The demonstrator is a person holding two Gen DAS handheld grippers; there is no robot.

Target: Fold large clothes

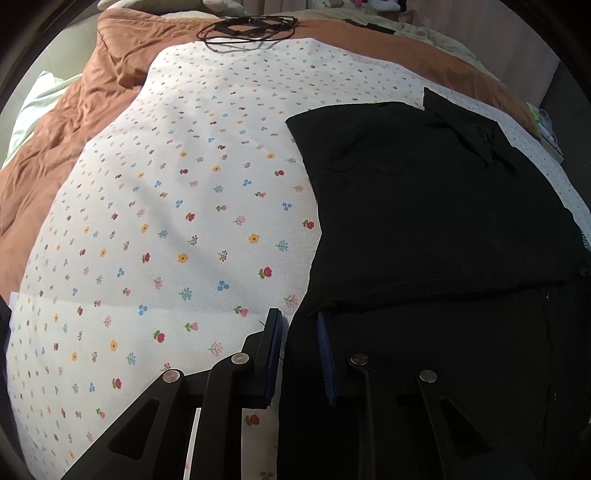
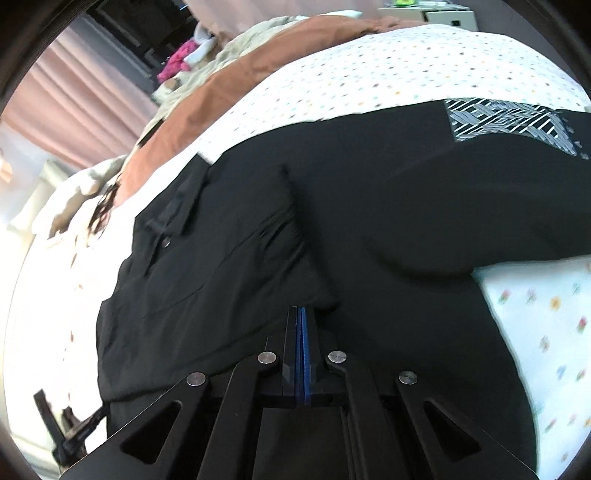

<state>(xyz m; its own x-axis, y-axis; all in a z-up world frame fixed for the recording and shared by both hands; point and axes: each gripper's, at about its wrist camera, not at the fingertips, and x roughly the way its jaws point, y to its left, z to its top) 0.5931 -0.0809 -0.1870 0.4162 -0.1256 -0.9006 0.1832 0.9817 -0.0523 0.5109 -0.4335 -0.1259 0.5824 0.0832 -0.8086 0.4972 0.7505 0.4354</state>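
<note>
A large black shirt [image 1: 436, 221] lies on a white flowered sheet [image 1: 177, 206], partly folded, with its collar at the far right. My left gripper [image 1: 298, 325] is open, its fingers astride the shirt's near left edge, one over the sheet and one over the cloth. In the right wrist view the same black shirt [image 2: 332, 206] fills the middle, with a black-and-white patterned patch [image 2: 509, 122] at the far right. My right gripper [image 2: 300, 314] is shut with its blue pads pressed together, low over a fold of the shirt; whether cloth is pinched I cannot tell.
A brown duvet [image 1: 92, 110] borders the sheet at the left and back. A black cable bundle [image 1: 251, 27] lies at the far edge. Pink curtains [image 2: 74, 99] and a cream blanket [image 2: 236, 44] lie beyond the bed.
</note>
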